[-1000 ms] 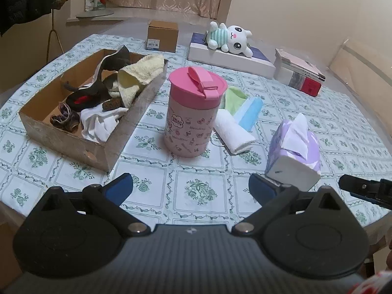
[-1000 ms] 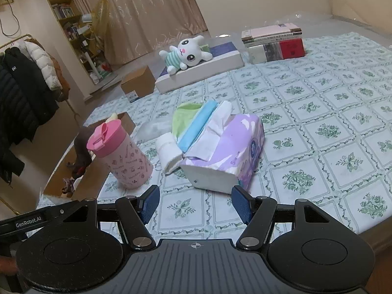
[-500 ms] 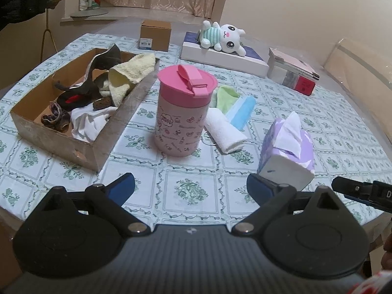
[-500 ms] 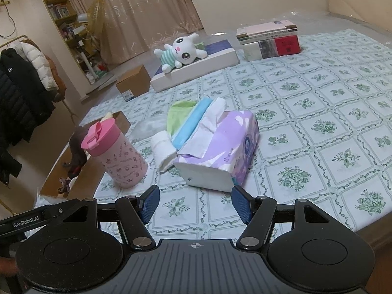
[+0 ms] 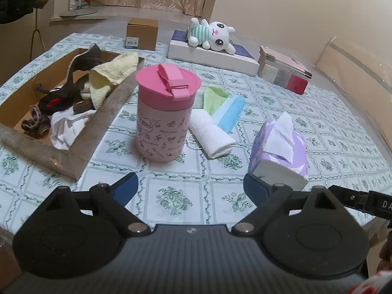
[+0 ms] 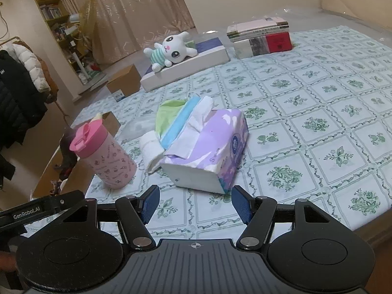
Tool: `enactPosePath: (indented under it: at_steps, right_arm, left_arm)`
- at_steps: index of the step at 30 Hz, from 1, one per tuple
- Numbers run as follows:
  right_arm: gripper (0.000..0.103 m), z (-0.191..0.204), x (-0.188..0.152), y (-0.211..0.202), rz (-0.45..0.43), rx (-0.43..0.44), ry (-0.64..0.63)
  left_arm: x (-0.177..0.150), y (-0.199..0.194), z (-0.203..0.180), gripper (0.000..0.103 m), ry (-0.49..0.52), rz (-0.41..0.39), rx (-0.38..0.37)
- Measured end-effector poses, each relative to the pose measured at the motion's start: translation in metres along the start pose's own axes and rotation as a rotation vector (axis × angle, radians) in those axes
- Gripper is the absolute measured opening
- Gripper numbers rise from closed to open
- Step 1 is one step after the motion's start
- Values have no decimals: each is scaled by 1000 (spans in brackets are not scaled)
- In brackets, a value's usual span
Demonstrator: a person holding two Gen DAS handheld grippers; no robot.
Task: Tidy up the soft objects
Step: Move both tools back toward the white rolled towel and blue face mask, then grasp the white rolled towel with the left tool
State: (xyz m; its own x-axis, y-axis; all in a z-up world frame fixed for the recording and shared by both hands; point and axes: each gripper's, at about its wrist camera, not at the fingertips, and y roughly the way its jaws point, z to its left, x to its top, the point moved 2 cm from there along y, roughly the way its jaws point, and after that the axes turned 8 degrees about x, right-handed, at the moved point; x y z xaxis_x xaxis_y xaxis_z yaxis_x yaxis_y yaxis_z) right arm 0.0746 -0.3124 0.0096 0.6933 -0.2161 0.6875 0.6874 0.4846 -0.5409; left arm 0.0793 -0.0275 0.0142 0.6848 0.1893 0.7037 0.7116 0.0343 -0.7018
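Three rolled cloths sit mid-table on the patterned tablecloth (image 5: pixel 176 196): one white towel roll (image 5: pixel 212 134), one blue roll (image 5: pixel 231 114), one green cloth (image 5: pixel 213 98), packed side by side and touching. One pink lidded cup (image 5: pixel 164 115) stands upright just left of the white roll. One purple tissue pack (image 6: pixel 208 152) lies right of the rolls, one tissue pulled up from its slot.

One cardboard box (image 5: pixel 98 127) at the left edge holds a pile of soft items: one yellow towel (image 5: pixel 110 76) draped over its far wall, one white cloth (image 5: pixel 66 127), several dark pieces I can't count apart.

Far side: one plush rabbit (image 5: pixel 213 34) lying on one flat white box (image 5: pixel 215 56), one small brown carton (image 5: pixel 142 33), one stack of books (image 6: pixel 262 36); book count unclear.

Two grippers, both empty. Left gripper (image 5: pixel 191 186): jaws spread wide and released, have just been closing slightly, nothing between them; it hovers over bare cloth in front of the cup. Right gripper (image 6: pixel 196 204): jaws apart, released, nothing gripped; the near end of the tissue pack sits just beyond its fingertips, not touching.
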Motion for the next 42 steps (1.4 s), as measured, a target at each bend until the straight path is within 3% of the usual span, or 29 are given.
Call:
enactPosePath:
  at_steps: [20,42]
  right_arm:
    - [65,-44,26,16,-26,-29,26]
    - [65,-100,41,64,-10,-36,52]
  left_arm:
    - [22,68,-48,74,-8,-22,36]
    - [16,156,-74,59,-76,-36,82]
